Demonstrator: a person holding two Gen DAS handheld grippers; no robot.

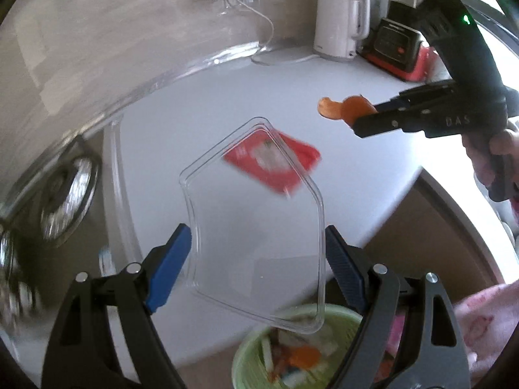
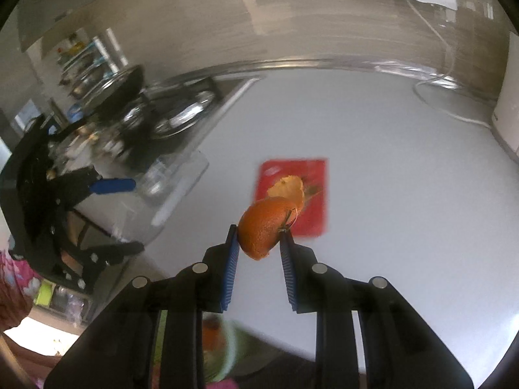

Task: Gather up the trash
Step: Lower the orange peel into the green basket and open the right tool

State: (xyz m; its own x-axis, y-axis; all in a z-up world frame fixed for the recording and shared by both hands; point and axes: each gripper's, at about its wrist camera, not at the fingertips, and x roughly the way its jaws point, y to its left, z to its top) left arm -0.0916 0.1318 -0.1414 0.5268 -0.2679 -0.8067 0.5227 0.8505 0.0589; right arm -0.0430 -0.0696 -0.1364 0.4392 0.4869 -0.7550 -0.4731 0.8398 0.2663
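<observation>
Left gripper [image 1: 256, 253]: its two blue-padded fingers [image 1: 168, 267] stand wide and grasp a clear plastic container [image 1: 256, 227] across its width, one pad against each side wall. The container reaches forward past the fingertips, tilted, with its near corner over a green waste basket [image 1: 246, 353] that sits below and between the fingers. The basket already contains mixed scraps, including something orange.

Right gripper [image 2: 259, 235]: fingers [image 2: 231, 259] drawn close together and clenched on an orange peel [image 2: 264, 228]. The peel sits at the fingertips, with a curled strip projecting ahead of them. In the left wrist view the same peel protrudes from the tips of that gripper, clear of the tabletop [image 1: 201, 103].

A red packet [image 2: 311, 194] lies flat on the white tabletop, ahead of the right fingers and beyond the peel. Seen from the left wrist, it lies behind the far end of the clear container.

A white kettle [image 1: 339, 26] stands at the far edge of the tabletop, well apart from both grippers.
</observation>
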